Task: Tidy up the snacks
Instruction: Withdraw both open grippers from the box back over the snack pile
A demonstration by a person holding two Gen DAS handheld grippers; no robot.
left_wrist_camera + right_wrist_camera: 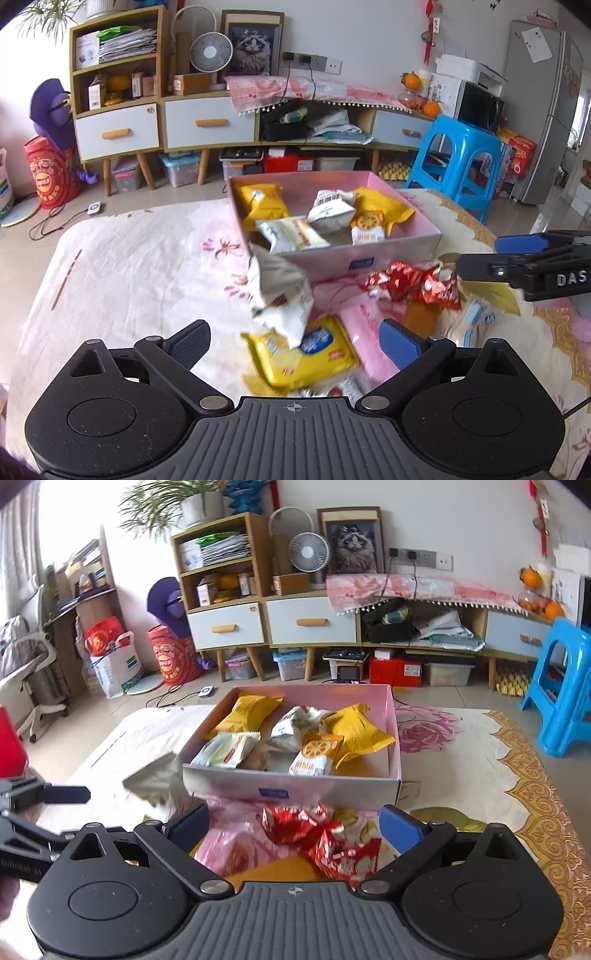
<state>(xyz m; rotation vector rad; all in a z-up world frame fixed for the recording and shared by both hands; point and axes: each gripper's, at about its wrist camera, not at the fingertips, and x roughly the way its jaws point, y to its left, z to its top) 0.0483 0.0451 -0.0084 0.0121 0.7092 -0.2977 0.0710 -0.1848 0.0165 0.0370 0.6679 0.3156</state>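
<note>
Hovering: left claw (293, 341) and right claw (293, 823) both spread, empty | risk: crinkly white foil packet (279, 291) beside pink cardboard box (406, 206) slips when pinched.

A shallow pink cardboard box (394, 734) sits on the floral cloth-covered table (129, 266), holding yellow, white and orange snack packets (several overlapping). Before the box, on the cloth, lie red foil-wrapped snacks (325, 834), with a pink plastic packet (229, 845) to their left. In the left wrist view, a crumpled white packet (277, 291) stands beside the box's near left corner, with a yellow biscuit packet (306, 354) just before it. Behind the table stands a long low wooden cabinet (210, 122); a blue plastic stool (458, 155) stands to its right.
</note>
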